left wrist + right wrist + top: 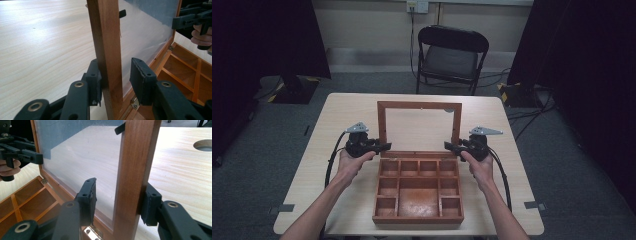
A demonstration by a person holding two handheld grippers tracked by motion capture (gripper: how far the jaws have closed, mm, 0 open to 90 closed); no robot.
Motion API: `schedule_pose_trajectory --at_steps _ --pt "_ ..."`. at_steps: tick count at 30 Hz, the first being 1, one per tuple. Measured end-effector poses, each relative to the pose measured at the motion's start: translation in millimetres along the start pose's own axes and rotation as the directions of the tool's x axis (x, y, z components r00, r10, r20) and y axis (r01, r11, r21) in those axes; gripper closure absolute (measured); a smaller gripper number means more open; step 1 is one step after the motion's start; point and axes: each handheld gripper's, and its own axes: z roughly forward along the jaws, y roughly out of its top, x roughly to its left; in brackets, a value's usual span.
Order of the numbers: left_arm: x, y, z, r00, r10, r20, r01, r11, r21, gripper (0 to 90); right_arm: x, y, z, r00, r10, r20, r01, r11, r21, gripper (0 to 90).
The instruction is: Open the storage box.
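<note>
A wooden box (418, 219) with several compartments stands on the table, its glass-paned lid (419, 105) raised upright. My left gripper (384, 146) is open at the lid's left side rail (106, 37). In the left gripper view the left gripper (117, 75) straddles that rail, outer pad against the wood and inner pad a gap away from the glass. My right gripper (449, 145) is open at the right side rail (136, 162). Seen in the right gripper view, the right gripper (119, 197) has its outer pad on the wood and its inner pad off the pane.
The light wooden table (337, 115) has bare room left and right of the box. A round hole (203, 145) is cut into the tabletop beyond the lid. A black folding chair (452, 55) stands behind the table. Brass hinges (93, 232) join lid and box.
</note>
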Motion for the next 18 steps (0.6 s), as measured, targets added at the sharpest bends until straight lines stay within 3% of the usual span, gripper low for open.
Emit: schedule_pose_trajectory --at_steps 9,18 --pt "7.4 8.7 10.7 0.9998 -0.019 0.002 0.019 0.9998 -0.004 61.2 -4.3 -0.3 0.5 0.9988 0.032 0.036 -0.031 0.999 -0.019 53.2" --pt "9.9 7.1 11.7 0.9995 -0.031 0.002 0.031 0.9994 -0.013 59.6 -4.6 -1.2 4.1 0.9985 0.04 0.037 -0.039 0.999 -0.03 50.4"
